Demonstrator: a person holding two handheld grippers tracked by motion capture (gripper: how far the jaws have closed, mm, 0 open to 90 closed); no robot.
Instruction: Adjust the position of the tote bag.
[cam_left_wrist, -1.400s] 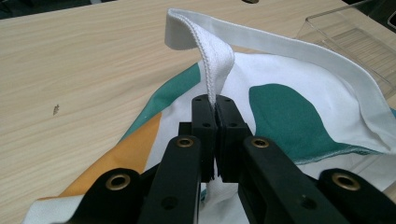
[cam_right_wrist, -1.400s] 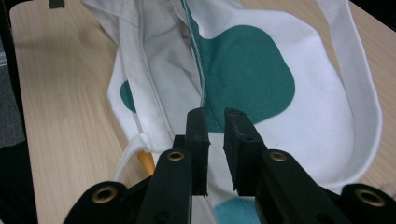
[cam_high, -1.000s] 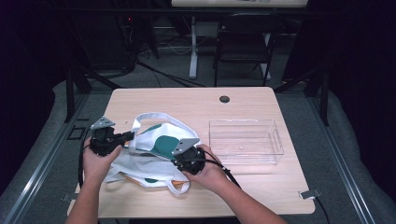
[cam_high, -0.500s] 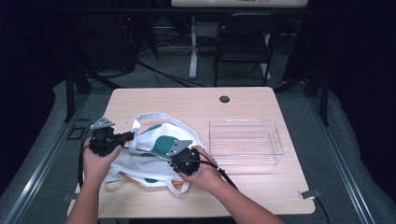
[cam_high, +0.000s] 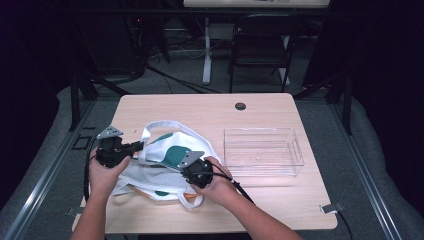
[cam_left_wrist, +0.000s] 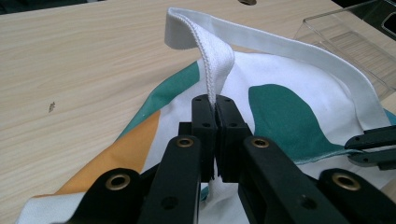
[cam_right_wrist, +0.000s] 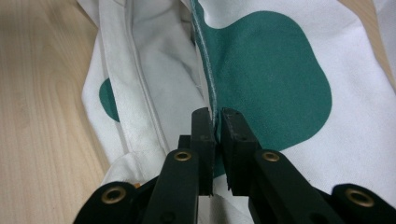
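Two hand-held grippers grip one cloth tote bag that lies on the table, toward its near left corner. Bag is white with teal and orange patches, crumpled, one white strap arching up off the cloth. Left gripper: jaws pressed together on that strap, which rises from between them and loops over toward the far edge; in the high view this gripper sits at the left edge of the bag, the person's left hand around its body. Right gripper: jaws have just been closing and now pinch the seamed edge of the bag's opening, where a teal patch meets the white lining; in the high view it sits over the middle of the bag, the right hand behind it toward the near edge. Clear plastic bin stands on the right half of the table, just beside the bag, not touching either gripper. Small dark round grommet near the far edge.
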